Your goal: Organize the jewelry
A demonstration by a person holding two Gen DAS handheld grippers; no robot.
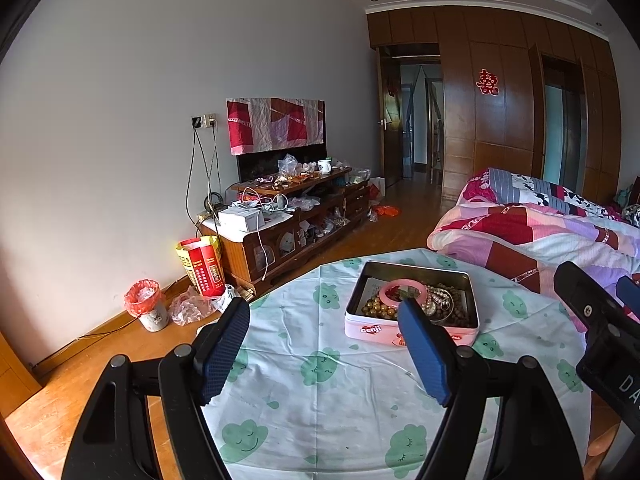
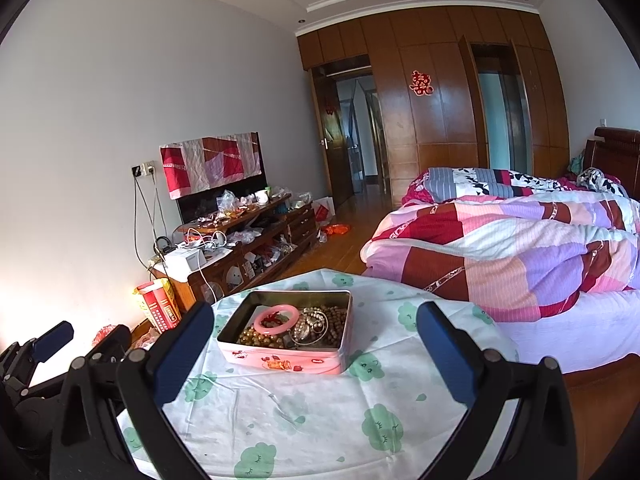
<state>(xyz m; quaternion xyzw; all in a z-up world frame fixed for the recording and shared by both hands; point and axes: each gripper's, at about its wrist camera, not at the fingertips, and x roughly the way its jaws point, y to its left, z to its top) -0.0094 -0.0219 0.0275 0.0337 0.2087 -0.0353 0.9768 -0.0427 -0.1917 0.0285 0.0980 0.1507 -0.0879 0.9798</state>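
Open pink tin (image 2: 294,360) of jewelry, with a pink bangle (image 2: 277,317) on top of beads (image 2: 256,336), sits on the cloth-covered round tabletop (image 2: 320,420) near its far edge, while left claw (image 1: 324,344) and right claw (image 2: 316,352) both hang short of it, fingers spread, empty.
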